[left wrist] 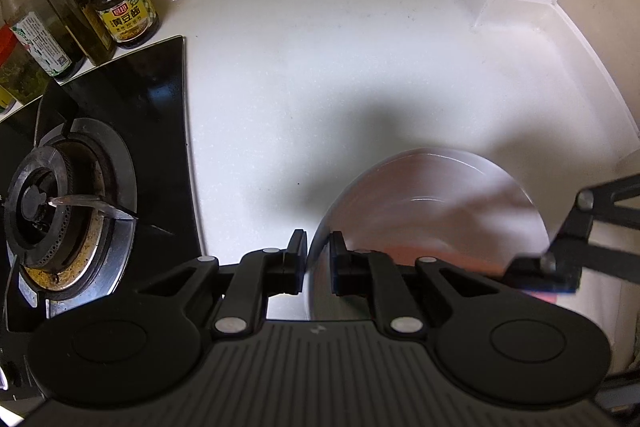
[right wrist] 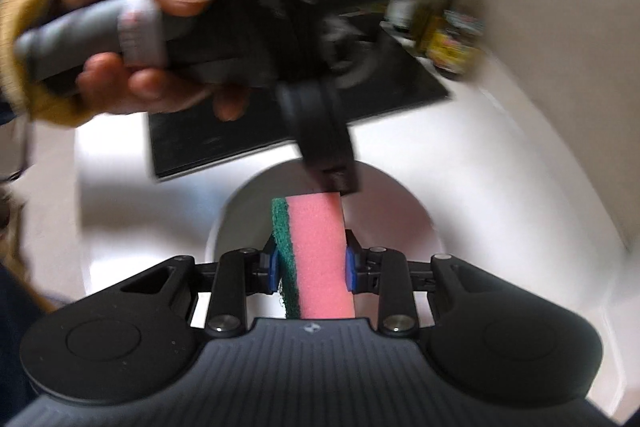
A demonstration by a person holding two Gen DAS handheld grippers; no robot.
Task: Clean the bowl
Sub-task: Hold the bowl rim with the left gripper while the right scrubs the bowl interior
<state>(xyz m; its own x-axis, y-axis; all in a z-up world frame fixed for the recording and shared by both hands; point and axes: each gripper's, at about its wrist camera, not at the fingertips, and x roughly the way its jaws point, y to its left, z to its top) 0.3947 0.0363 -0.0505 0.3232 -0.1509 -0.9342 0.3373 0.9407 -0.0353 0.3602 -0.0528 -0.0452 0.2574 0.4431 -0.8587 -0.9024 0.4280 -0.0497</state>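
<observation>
- Left tool pinches the near rim of the bowl, one finger outside the wall, the other inside; the bowl sits on the white worktop at about 4 o'clock in the left wrist view, its inside blurred.
- Right tool is pressed together on a pink sponge with a green scouring layer on its left face; the sponge stands upright between the blue pads and points into the bowl, seen just ahead at 12 o'clock of the tool.
- In the right wrist view the left tool comes down from above onto the bowl's far rim, held by the person's left hand, which wraps a grey handle at 10 o'clock; a yellow cuff covers the wrist.
- Right tool shows at 3 o'clock in the left wrist view, at the bowl's right edge.
- Gas burner sits on a black glass hob at 9 o'clock, beside the bowl.
- Farther back at 10 o'clock stand a jar of bean paste with a checked lid and two bottles, against the wall.
</observation>
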